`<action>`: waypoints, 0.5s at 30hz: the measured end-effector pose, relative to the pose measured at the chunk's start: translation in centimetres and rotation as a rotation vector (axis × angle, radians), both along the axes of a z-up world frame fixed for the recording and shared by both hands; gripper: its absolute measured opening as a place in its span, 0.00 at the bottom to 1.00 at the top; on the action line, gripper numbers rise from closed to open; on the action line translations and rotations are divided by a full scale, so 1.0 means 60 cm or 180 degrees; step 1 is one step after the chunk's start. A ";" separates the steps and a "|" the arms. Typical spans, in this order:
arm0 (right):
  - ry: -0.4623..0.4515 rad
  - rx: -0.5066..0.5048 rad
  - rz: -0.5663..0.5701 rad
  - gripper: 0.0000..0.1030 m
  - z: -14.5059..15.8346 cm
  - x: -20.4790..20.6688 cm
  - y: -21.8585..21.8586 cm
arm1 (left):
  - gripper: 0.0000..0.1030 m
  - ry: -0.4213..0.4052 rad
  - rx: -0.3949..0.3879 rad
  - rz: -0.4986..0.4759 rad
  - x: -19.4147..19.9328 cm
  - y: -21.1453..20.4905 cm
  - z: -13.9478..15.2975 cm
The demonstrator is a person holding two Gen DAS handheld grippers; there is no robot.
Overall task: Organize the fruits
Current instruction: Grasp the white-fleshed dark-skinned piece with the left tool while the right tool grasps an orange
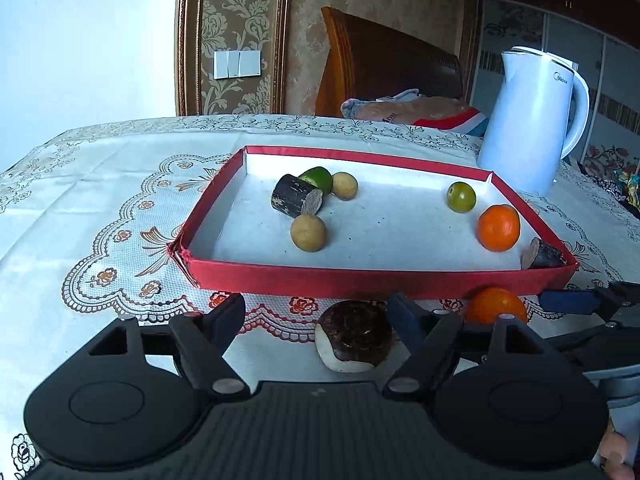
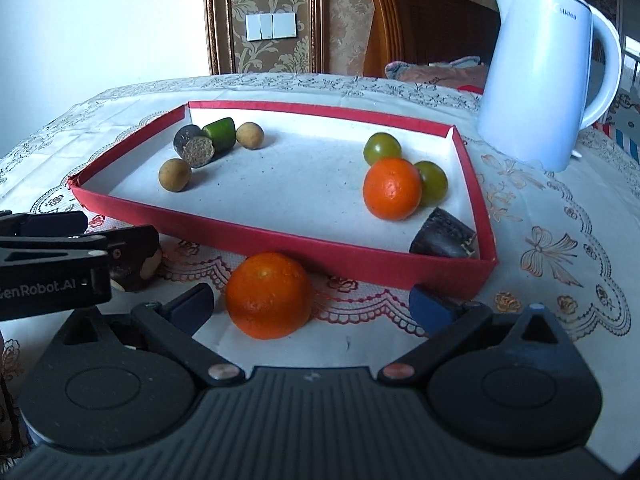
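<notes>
Now both grippers stand released near the red tray [image 2: 280, 236]: the right gripper [image 2: 312, 306] around a loose orange [image 2: 268, 295], the left gripper [image 1: 316, 316] around a dark piece [image 1: 354, 336]. Each should centre its fruit, then close gently.

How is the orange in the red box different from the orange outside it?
The orange in the box lies on the white floor of the red box, beside two green fruits; the orange outside lies on the tablecloth. The outside orange sits between the open right gripper's fingers; no gripper is near the boxed one. Both are round and bright orange.
</notes>
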State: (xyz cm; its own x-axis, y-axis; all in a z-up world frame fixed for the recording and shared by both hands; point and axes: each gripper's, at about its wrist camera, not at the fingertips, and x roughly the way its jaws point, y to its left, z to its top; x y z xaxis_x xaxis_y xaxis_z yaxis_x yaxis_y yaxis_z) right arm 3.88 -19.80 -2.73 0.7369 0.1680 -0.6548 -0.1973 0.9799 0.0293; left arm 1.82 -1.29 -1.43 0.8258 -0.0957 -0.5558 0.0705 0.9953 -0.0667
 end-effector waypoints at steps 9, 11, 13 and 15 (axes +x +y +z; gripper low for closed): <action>-0.0039 -0.0066 -0.0015 0.94 -0.001 -0.001 0.004 | 0.77 0.0021 -0.0024 -0.0008 0.000 0.000 -0.001; -0.0057 -0.0077 -0.0014 0.90 0.000 -0.003 0.004 | 0.77 0.0032 -0.0039 -0.0014 -0.001 0.001 -0.001; -0.0080 -0.0082 -0.0011 0.86 0.000 -0.004 0.004 | 0.77 0.0033 -0.0048 -0.0014 -0.001 0.002 -0.001; -0.0099 -0.0085 0.0010 0.83 0.001 -0.006 0.006 | 0.77 0.0043 -0.0064 -0.0024 -0.002 0.004 0.000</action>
State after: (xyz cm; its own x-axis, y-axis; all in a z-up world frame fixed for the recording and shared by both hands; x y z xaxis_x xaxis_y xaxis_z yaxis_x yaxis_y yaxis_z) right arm 3.55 -19.43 -2.66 0.7565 0.1531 -0.6359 -0.2007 0.9796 -0.0029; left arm 1.69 -1.08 -1.44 0.8174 -0.1134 -0.5648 0.0771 0.9932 -0.0878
